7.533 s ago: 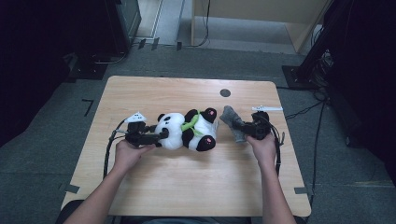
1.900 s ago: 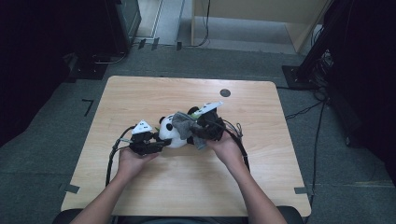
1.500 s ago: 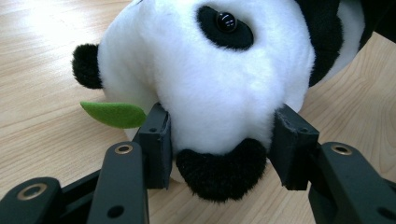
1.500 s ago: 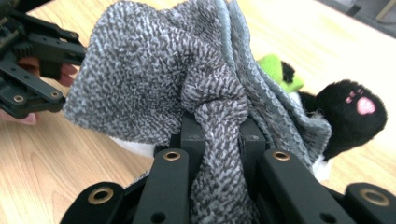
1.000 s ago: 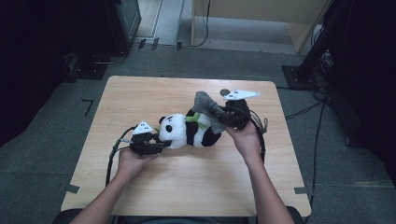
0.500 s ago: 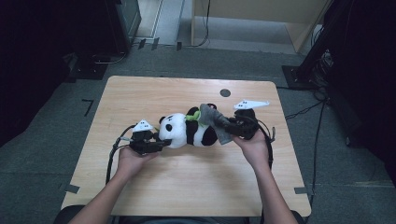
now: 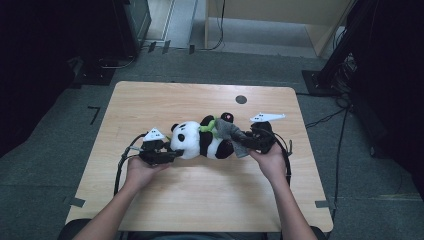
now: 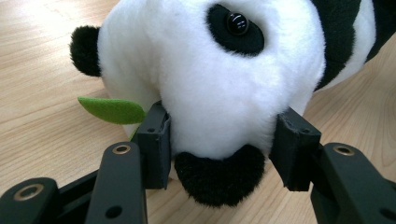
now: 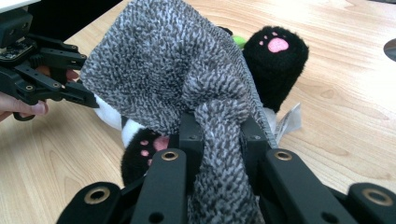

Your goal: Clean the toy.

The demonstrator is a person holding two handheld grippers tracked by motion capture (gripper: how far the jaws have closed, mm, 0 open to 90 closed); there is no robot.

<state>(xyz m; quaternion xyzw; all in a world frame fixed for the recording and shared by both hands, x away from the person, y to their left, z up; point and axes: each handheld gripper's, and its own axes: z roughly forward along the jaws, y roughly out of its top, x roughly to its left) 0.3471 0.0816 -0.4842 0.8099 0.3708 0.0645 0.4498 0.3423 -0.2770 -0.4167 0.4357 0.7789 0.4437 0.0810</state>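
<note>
Panda plush [image 7: 200,141] lies on its side across the middle of the counter [image 7: 165,100], head toward the person's left, legs toward the right. The left claw [image 7: 167,156] pinches the panda's white head just by the black ear at the bottom, its two pads pressed into the fur on either side [image 8: 156,135]; a green felt leaf [image 8: 112,109] lies on the wood beside it. This claw sits where it was a second ago, so it is acting as the anchor.

The change is on the other side. The right claw [image 7: 248,142] grips a grey knitted sock [image 9: 187,70], jaws nearly together with the bunched fabric squeezed between them. A second ago this claw held the sock lifted above the panda's body; half a second ago it was lower and farther right; now it is down at the panda's rear, with the sock draped over the hind end. In the right gripper view the sock's open part spreads above a black foot with pink pads [image 9: 144,149], while the other foot [image 9: 276,56] sticks out beside it, uncovered.

My reading: the sock is being brought down to go over a panda leg. It hangs over the foot, but I cannot tell whether the foot is inside the opening yet, so the dressing step looks begun, not done.
</note>
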